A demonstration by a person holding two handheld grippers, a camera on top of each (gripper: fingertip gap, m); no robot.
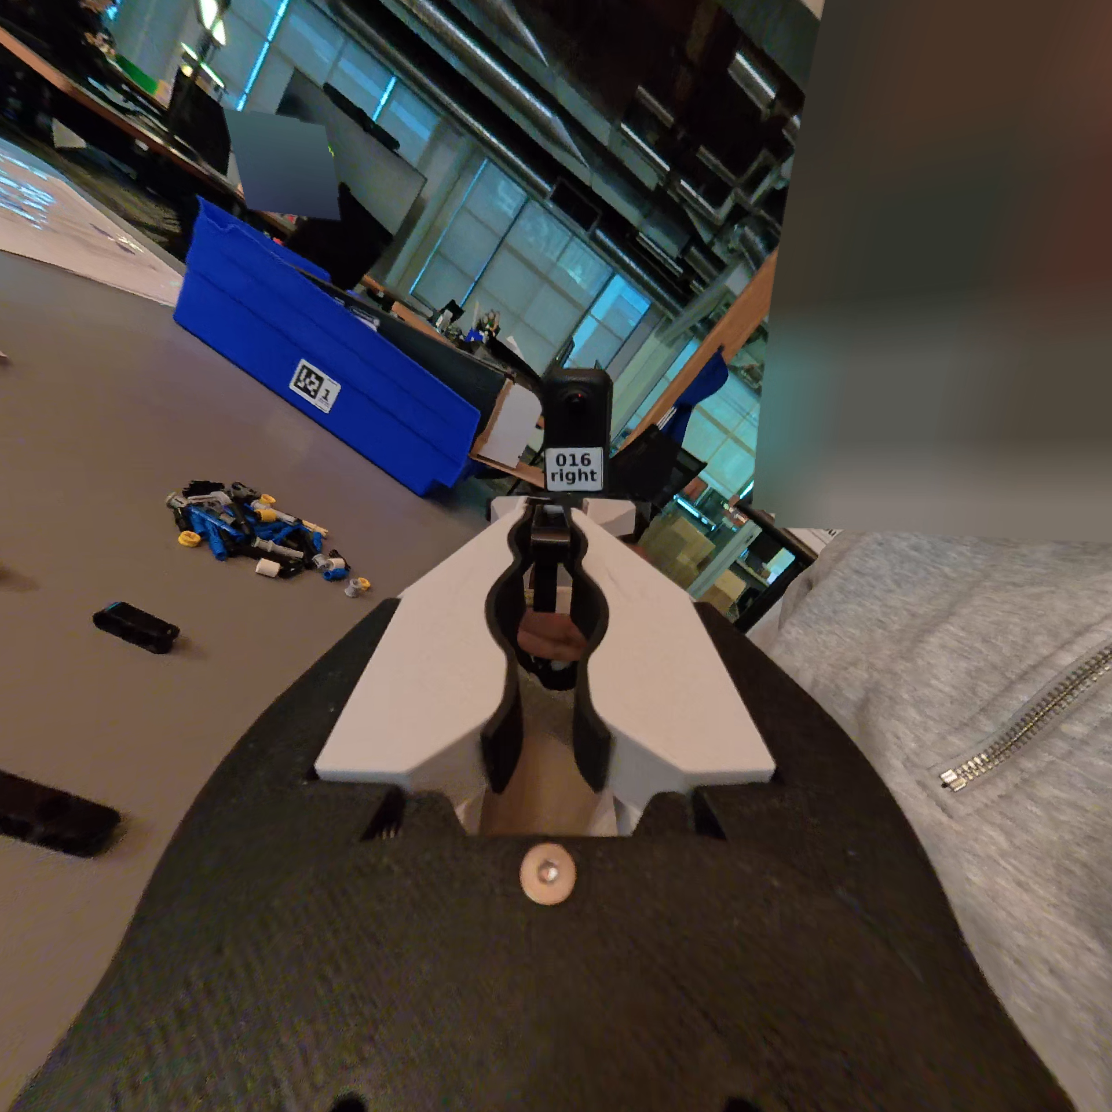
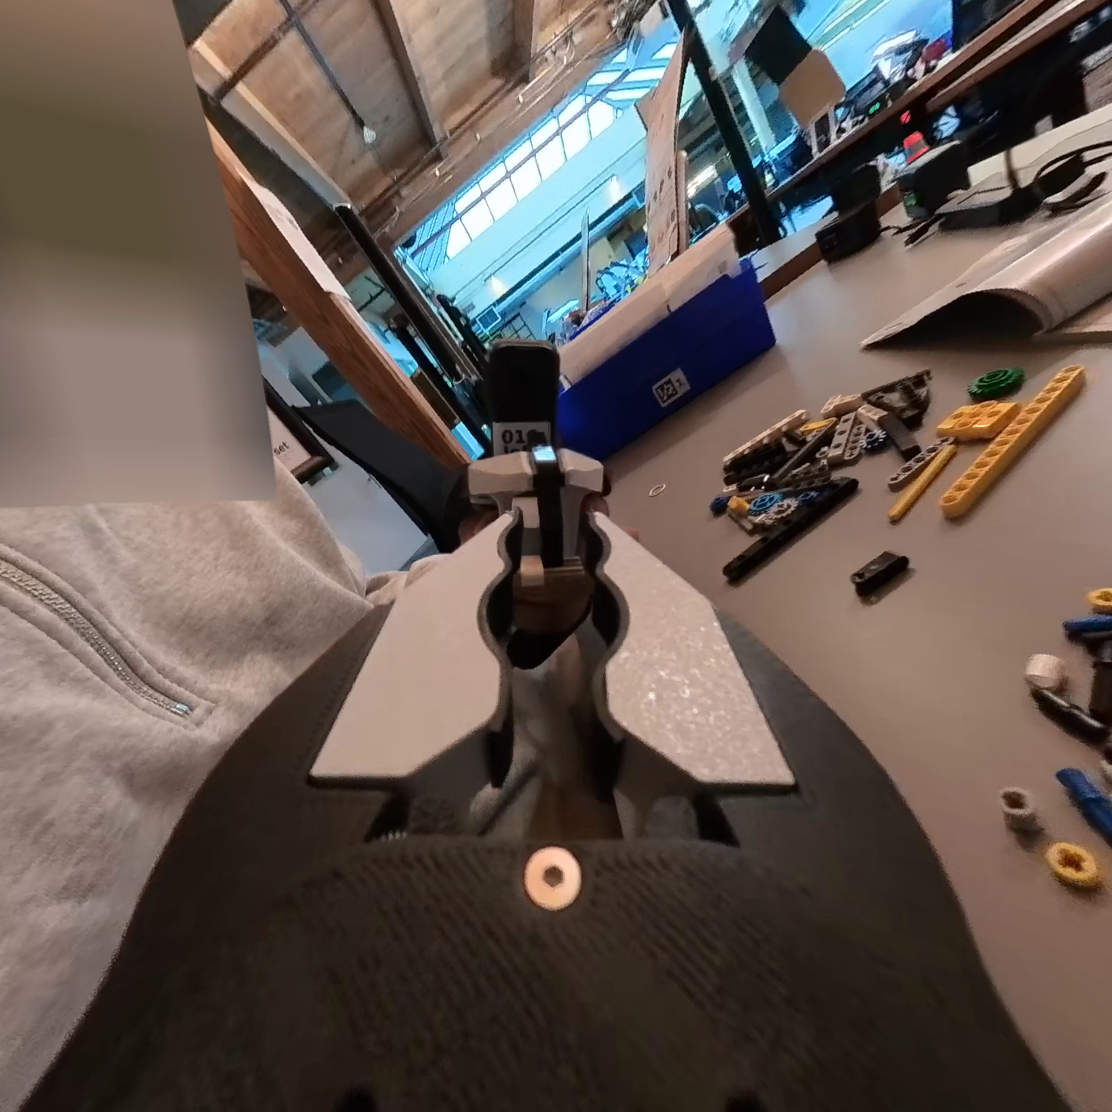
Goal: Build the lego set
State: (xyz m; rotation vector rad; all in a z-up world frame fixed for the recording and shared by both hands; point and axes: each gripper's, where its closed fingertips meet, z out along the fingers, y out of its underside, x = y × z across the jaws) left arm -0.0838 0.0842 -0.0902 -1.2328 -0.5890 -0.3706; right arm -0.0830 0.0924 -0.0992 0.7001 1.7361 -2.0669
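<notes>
nearest the lens, the left gripper (image 1: 546, 529) was shown with its fingers drawn together on a thin black beam (image 1: 544, 571), which was held upright in the air above the table (image 1: 90, 421) and close to a grey sweatshirt (image 1: 932, 692). the right gripper (image 2: 550, 523) was pointed back at it, tip to tip, with the same beam standing in its narrow gap; contact between its fingers and the beam could not be told from either view.

the remaining lego was left on the table, well apart from both grippers: a heap of small pins and bushes (image 1: 259, 529), a spread of larger pieces (image 2: 812, 457) with a long yellow beam (image 2: 1017, 439), and an open booklet (image 2: 1023, 289) beyond. a blue bin (image 1: 313, 337) was set at the far edge.

risks were judged as follows. the beam was gripped by a short length only, so it could be twisted or levered out if the two grippers were pushed off-axis. if one grip were released before the other was secured, the beam could be dropped onto the table or into the lap. the joint area was largely hidden by the fingers, so misalignment could go unnoticed.
</notes>
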